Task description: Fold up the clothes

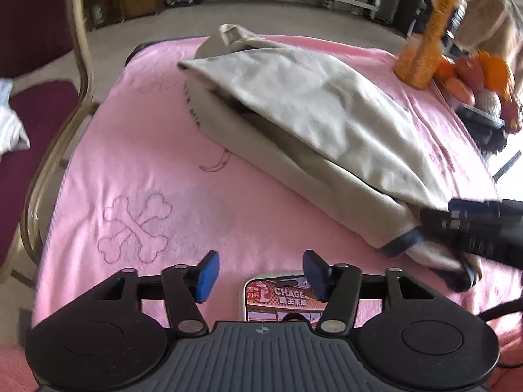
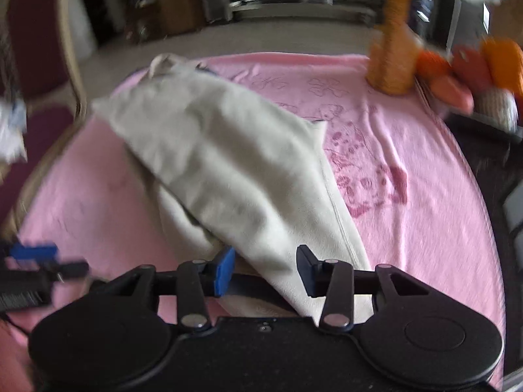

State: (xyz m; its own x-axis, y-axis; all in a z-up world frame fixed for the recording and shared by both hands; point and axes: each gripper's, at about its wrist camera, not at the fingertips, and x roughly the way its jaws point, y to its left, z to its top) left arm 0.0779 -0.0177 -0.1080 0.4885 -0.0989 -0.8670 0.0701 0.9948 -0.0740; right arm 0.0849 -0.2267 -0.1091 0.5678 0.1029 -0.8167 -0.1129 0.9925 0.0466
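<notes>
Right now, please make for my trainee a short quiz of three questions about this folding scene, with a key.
1. True or false: the left gripper has nothing between its pads.
2. Which colour is the cloth that covers the table? A. green B. pink C. white
3. What stands at the table's far right corner, beside the pile of fruit?

Key:
1. True. Its jaws stand apart over the pink cloth, with only a phone below them.
2. B. The beige garment lies folded on it, and its near end runs between the open pads of the right gripper.
3. An orange bottle.
</notes>
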